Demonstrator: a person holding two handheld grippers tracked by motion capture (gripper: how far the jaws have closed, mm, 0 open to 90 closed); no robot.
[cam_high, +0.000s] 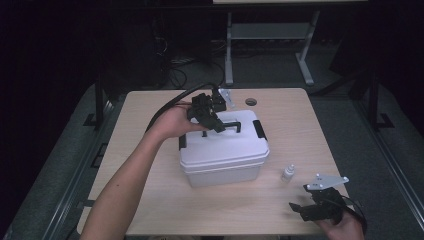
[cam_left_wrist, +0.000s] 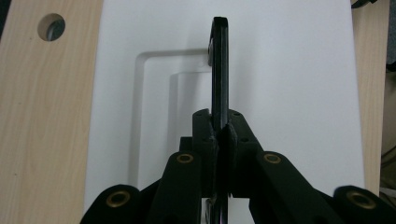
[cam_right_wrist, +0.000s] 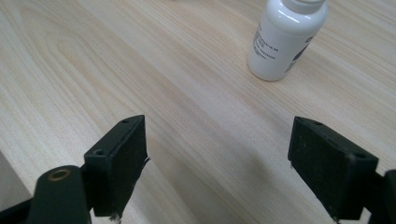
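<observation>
A light wood-grain table (cam_high: 150, 200) sits in the lit centre of a dim room, a round cable hole (cam_high: 251, 102) cut near its far edge. Under and around it lies a grey floor mat (cam_high: 60, 165), with dark rails (cam_high: 395, 160) running along both sides. Beyond, black cables (cam_high: 177, 70) tangle on the floor beside the pale metal legs of a second desk (cam_high: 229, 50). Everything past that fades into darkness.

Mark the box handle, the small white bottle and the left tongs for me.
box handle (cam_left_wrist: 219, 65), left gripper view, on its black bar above the lid.
small white bottle (cam_right_wrist: 285, 42), right gripper view, on its body.
left tongs (cam_left_wrist: 219, 135), left gripper view, where the tips clamp the handle.
</observation>
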